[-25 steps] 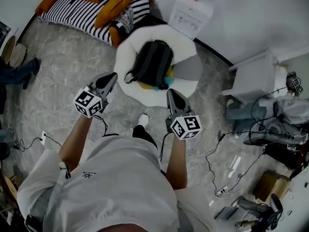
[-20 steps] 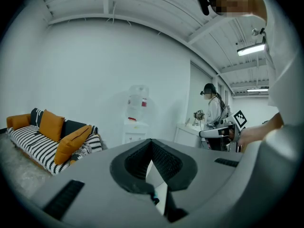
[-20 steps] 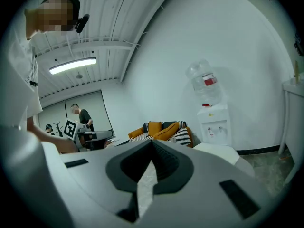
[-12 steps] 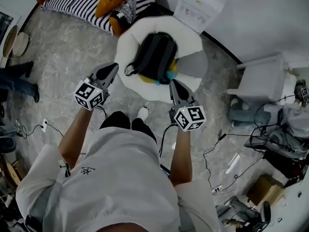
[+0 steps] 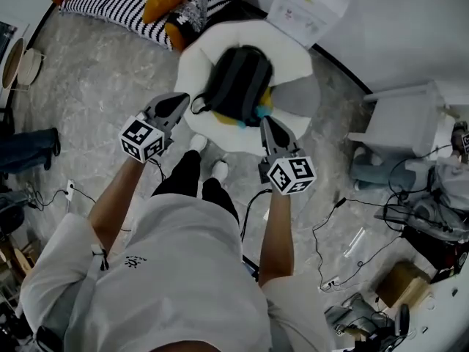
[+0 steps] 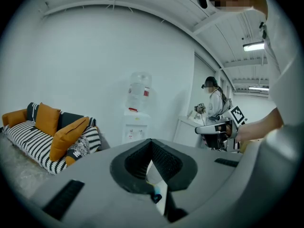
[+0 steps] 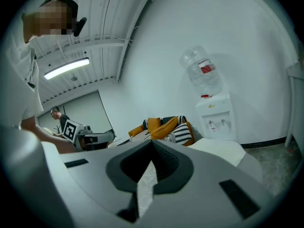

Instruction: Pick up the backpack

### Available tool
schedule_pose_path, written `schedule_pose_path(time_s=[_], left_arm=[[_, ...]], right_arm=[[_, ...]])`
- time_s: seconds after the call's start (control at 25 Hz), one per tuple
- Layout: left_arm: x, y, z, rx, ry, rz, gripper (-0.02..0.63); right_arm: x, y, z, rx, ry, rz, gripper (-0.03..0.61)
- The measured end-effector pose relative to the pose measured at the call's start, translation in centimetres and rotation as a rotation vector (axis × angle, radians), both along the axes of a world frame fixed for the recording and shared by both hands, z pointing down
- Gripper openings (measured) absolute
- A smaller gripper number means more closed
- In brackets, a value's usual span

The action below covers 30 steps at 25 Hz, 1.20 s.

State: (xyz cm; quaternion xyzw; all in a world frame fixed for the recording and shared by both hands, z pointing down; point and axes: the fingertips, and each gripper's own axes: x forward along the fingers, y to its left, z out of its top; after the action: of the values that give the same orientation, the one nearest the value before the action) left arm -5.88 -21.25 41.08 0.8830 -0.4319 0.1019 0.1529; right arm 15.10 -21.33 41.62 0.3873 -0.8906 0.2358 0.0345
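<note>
A black and grey backpack (image 5: 238, 83) lies on a round white cushion seat (image 5: 293, 57) in the head view, with something yellow and blue (image 5: 253, 114) under its near edge. My left gripper (image 5: 183, 101) is shut and empty, its tips just left of the backpack's strap. My right gripper (image 5: 267, 123) is also shut and empty, at the seat's near edge by the backpack's bottom right corner. In the left gripper view the jaws (image 6: 152, 144) meet with nothing between them. The right gripper view shows the same closed jaws (image 7: 152, 146).
A striped sofa with orange cushions (image 5: 146, 6) stands behind the seat, and a water dispenser (image 5: 308, 9) is against the wall. A white side table (image 5: 410, 123), cables (image 5: 344, 226) and a cardboard box (image 5: 399, 284) fill the right side. Another person's legs (image 5: 29, 149) are at left.
Both grippers have moved forward and lower, closer to the backpack on the seat. The person holding them has stepped forward; both jaws stayed shut.
</note>
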Motion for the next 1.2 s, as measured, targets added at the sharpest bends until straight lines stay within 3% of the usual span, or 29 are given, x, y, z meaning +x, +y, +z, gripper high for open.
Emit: schedule_pose_path(time_s=[0.68,1.2], left_arm=[[-0.7,-11.1,10.1,-0.084,0.014,0.145,0.002],[0.3,-17.3,20.1,-0.116,-0.005,0.156,0.002]], right_arm=[[-2.6,-7.7,9.4,-0.084,0.052,0.138,0.008],[-0.7,-13.2,19.5,-0.115,0.068,0.228,0.008]])
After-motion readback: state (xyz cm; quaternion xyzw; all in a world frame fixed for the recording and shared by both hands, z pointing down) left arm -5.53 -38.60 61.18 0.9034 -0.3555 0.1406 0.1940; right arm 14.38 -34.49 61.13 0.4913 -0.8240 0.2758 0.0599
